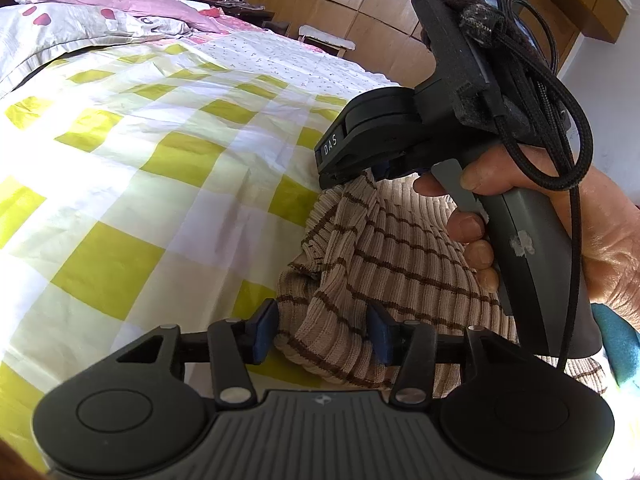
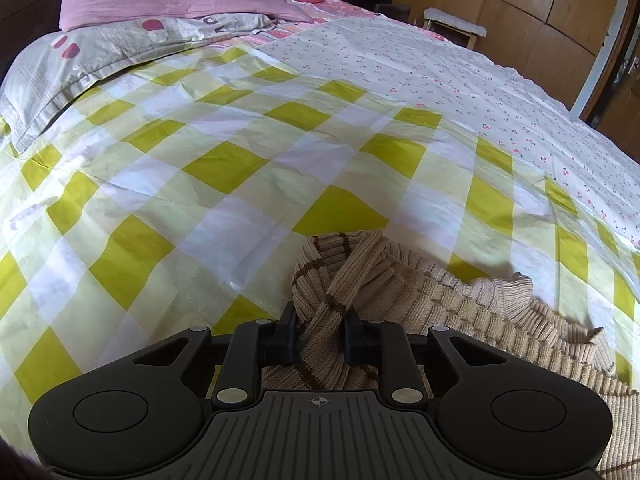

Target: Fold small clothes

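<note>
Holding a bunch of the striped knit top, the right claw has its two fingers pressed in on the cloth. The left claw is spread, with a fold of the same top sitting loose between its blue fingertips. The top hangs from the right claw and droops down onto the bed with the yellow checked sheet, near its front edge. I think the cloth could slip out, because knit is soft and stretchy. If the left claw closes on too many layers, the fold may come out lumpy and crooked.
</note>
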The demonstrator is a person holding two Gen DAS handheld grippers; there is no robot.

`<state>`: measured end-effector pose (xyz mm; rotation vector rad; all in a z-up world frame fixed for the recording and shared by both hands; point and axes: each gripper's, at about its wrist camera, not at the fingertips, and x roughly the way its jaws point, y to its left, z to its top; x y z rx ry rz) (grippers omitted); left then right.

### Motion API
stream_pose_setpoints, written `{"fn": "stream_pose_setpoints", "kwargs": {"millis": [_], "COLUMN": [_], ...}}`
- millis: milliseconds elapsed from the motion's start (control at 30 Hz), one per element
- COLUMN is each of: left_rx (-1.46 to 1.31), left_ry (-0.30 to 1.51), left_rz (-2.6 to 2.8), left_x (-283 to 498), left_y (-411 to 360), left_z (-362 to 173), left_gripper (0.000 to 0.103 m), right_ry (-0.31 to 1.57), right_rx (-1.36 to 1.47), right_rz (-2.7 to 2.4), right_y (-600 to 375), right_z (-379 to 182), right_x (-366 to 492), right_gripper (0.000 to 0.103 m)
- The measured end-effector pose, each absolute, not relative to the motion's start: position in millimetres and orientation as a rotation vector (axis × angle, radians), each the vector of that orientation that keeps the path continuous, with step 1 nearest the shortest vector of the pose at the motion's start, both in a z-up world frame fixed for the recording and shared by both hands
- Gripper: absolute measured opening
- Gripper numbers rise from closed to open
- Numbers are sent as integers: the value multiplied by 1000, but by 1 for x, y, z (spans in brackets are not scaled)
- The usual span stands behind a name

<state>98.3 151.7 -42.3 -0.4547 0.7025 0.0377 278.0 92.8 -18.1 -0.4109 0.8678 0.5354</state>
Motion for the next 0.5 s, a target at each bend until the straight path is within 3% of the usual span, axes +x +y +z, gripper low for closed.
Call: {"fn": "stream_pose_setpoints", "kwargs": {"millis": [167,500], "left_rx": [-444,-394], "left_ry": [697,679], "left_rz": [44,131], "left_x": [100,100], "left_y": [150,153], "left_z": [-44,-40], "left_gripper": [54,54], "right_ry": [873,865], "right_rx": [-380,-140], "right_rz": [539,584], "right_y": [89,39], "right_z": [-17,13], "right_x": [279,278], "right_gripper": [19,37]}}
